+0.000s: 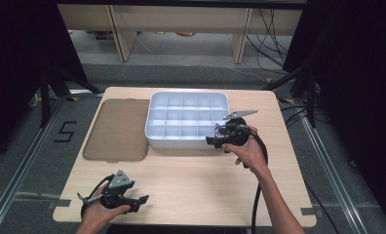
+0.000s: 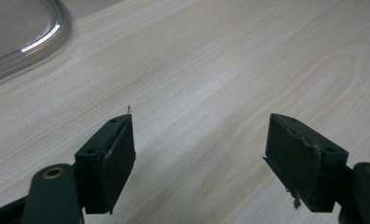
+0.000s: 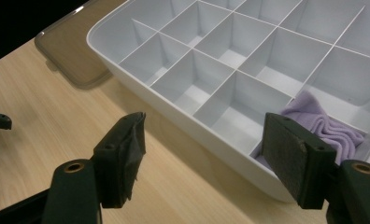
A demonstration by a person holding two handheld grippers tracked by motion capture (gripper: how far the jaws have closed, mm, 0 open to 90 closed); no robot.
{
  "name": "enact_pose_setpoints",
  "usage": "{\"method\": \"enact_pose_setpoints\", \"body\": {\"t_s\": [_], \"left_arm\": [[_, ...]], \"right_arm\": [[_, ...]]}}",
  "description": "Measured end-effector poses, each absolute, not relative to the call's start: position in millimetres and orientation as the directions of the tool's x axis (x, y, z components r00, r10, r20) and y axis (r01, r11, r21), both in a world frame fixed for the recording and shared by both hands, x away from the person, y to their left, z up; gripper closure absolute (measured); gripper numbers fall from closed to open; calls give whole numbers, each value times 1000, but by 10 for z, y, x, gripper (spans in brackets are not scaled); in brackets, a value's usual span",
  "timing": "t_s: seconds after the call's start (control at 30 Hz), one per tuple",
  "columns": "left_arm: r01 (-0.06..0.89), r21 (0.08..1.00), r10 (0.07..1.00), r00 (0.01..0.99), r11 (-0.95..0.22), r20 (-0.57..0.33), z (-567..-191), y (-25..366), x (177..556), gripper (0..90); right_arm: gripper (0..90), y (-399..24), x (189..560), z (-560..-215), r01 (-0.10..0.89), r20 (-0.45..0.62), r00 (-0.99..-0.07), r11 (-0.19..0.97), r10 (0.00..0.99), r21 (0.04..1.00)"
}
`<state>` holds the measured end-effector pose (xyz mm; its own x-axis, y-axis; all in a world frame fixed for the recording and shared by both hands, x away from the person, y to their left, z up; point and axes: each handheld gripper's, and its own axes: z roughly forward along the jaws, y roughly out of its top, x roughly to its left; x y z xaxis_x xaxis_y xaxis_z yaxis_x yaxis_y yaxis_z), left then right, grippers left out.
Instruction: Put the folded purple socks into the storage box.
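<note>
Pale wood counter [image 1: 191, 180]: wide bare stretch across the near half, between the 2 hands; bare grain ahead of the left claw in the left gripper view.
Edges: the white tray [image 1: 154, 139] sits toward the far side of the counter, its near wall facing the person; the smoky clear lid [image 1: 117, 129] lies flat just beside the tray's left wall, its rounded corner showing at the top left of the left gripper view [image 2: 24, 32].
Left claw [image 1: 141, 200]: rests low at the near left corner of the counter, well apart from tray and lid; jaws stand wide with only bare wood between them [image 2: 199, 154].
Right claw [image 1: 211, 141]: held at the tray's near right corner, jaws spread wide, gripping nothing; in the right gripper view [image 3: 202, 149] the left jaw hangs over the counter outside the tray wall and the right jaw stands over the tray's near rim.
Purple cloth [image 3: 321, 121]: crumpled in the tray's near corner compartment, just behind the right claw's right jaw; whether it touches that jaw cannot be told.
Tray [image 3: 183, 119]: a grid of white compartments; those in view other than the cloth's hold nothing.
Cable [image 1: 255, 195]: trails from the right claw along the forearm to the counter's near edge.
</note>
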<state>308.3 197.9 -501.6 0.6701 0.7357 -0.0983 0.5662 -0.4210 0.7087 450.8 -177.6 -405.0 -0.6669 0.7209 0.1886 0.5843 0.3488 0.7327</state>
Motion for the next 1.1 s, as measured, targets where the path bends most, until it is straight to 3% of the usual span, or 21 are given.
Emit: {"method": "enact_pose_setpoints", "body": {"t_s": [0.33, 0.37, 0.63, 1.1], "left_arm": [[564, 709, 732, 674, -424, -99, -5018, 1976, 3086, 236], [575, 709, 743, 660, -409, -107, -5028, 1966, 3085, 236], [564, 709, 731, 675, -424, -99, -5018, 1976, 3083, 236], [570, 715, 744, 660, -406, -104, -5011, 1972, 3079, 236]], "right_arm": [[315, -1795, 4362, -4117, 616, 225, -645, 322, 731, 719], [316, -1813, 4385, -4143, 579, 203, -673, 337, 711, 742], [302, -1815, 4319, -4175, 584, 199, -668, 339, 717, 737], [219, -1784, 4115, -4238, 582, 236, -681, 317, 694, 749]]}}
